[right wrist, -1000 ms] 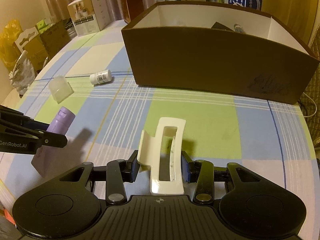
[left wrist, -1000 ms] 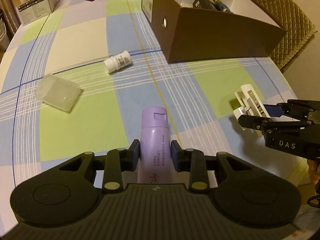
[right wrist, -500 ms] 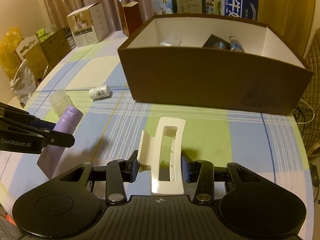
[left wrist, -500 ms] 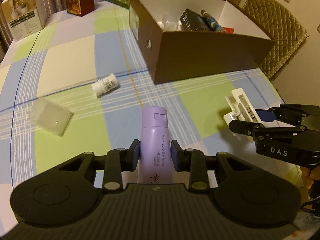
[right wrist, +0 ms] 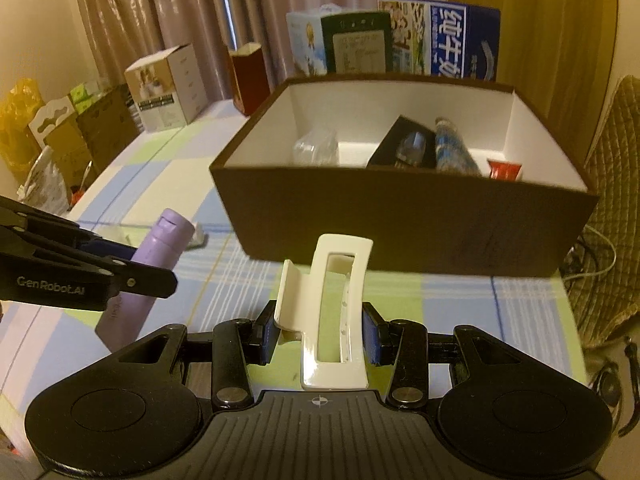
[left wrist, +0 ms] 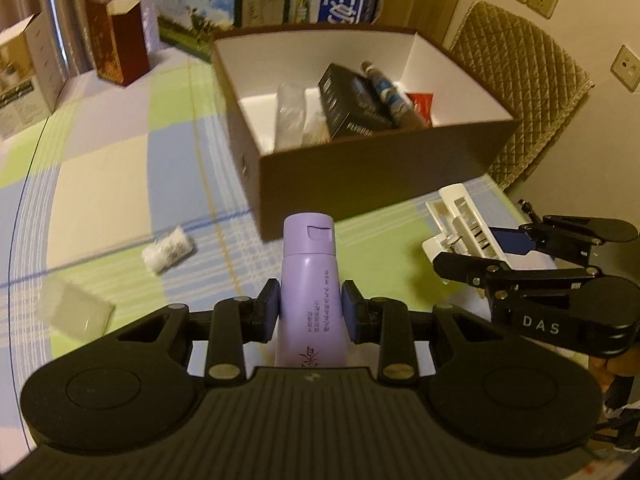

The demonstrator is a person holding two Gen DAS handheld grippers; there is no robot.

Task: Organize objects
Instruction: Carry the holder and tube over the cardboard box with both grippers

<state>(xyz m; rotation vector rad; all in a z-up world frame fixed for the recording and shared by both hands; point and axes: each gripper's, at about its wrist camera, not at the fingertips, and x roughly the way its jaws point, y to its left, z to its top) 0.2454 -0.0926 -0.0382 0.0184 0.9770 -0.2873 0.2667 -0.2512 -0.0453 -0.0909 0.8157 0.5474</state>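
Observation:
My left gripper (left wrist: 310, 310) is shut on a lilac bottle (left wrist: 310, 280), held above the checked tablecloth with its cap pointing at the brown box (left wrist: 384, 172). My right gripper (right wrist: 320, 330) is shut on a white hair claw clip (right wrist: 334, 308), also lifted, just in front of the box (right wrist: 400, 224). Each gripper shows in the other view: the right one (left wrist: 476, 256) with the clip (left wrist: 460, 220), the left one (right wrist: 132, 264) with the bottle (right wrist: 160, 248). The box holds a black carton (left wrist: 352, 104), a blue tube (left wrist: 388, 92), a clear packet (left wrist: 288, 116) and a red item (left wrist: 420, 106).
A small white pill bottle (left wrist: 168, 250) and a clear plastic container (left wrist: 74, 314) lie on the cloth at the left. Cartons (left wrist: 120, 40) stand along the table's far edge behind the box. A quilted chair (left wrist: 520, 92) stands at the right, past the table edge.
Both grippers have risen and moved toward the box with their loads, so its inside now shows. The pill bottle and clear container have not moved on the cloth.

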